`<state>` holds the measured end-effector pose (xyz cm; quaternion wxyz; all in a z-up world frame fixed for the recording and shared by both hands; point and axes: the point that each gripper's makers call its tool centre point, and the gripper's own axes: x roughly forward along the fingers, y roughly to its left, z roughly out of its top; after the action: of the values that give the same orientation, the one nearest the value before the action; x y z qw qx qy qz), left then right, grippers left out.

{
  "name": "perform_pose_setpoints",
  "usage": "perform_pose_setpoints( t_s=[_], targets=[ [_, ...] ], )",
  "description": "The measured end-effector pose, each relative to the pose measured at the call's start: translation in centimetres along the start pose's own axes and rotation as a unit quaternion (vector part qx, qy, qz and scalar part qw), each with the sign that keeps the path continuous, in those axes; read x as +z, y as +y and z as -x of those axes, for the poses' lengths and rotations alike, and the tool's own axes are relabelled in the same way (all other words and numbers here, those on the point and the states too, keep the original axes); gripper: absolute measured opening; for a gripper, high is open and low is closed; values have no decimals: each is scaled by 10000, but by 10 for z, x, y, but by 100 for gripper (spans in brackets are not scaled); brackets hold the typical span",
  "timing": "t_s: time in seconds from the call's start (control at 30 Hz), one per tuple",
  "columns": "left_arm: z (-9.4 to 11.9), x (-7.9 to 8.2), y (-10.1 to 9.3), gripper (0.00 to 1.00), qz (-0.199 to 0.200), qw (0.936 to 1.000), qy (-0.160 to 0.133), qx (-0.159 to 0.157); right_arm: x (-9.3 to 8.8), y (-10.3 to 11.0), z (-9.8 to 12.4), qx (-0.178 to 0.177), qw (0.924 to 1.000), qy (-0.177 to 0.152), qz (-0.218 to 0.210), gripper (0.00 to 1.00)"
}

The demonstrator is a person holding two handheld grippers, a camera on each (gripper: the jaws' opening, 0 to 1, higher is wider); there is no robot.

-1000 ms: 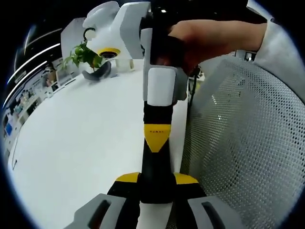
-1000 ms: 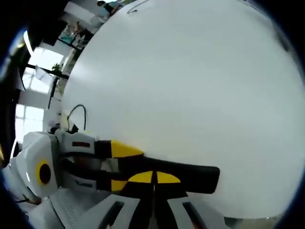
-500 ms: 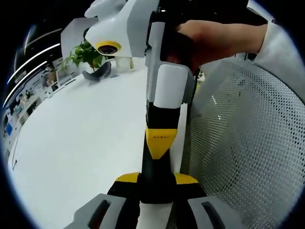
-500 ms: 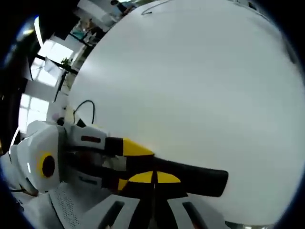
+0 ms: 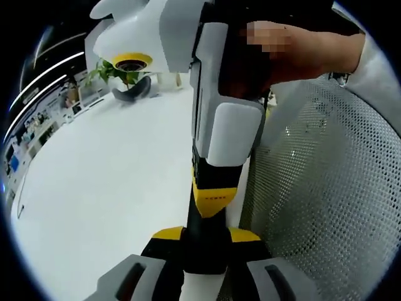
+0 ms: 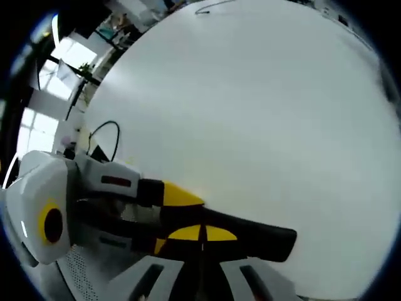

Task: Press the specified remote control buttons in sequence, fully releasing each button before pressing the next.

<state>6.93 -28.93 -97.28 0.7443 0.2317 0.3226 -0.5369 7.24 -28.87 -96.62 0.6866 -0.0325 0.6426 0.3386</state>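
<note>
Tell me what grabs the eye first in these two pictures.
In the left gripper view, the other tongs cross right in front, held by a hand, with a grey mesh chair back on the right and a potted plant far across the white table. In the right gripper view, the left tongs reach in from the left, lying over the bare table, with a black cable looping near its edge.

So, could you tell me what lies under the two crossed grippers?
Under the crossed black-and-yellow fingers of the left gripper and right gripper, bare white tabletop shows on one side, white mesh chair back on the other; no remote visible.
</note>
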Motion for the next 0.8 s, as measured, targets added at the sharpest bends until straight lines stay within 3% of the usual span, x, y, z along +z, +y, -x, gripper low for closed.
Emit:
perform_pose_setpoints(
  t_s=[0.43, 0.8],
  targets=[
    [1, 0, 0, 23, 97, 9999, -91, -33, 4, -3, -1, -141, 9999, -7, -54, 0],
    [1, 0, 1, 24, 118, 9999, -105, 20, 5, -4, 1, 76, 9995, -145, -277, 0]
  ],
)
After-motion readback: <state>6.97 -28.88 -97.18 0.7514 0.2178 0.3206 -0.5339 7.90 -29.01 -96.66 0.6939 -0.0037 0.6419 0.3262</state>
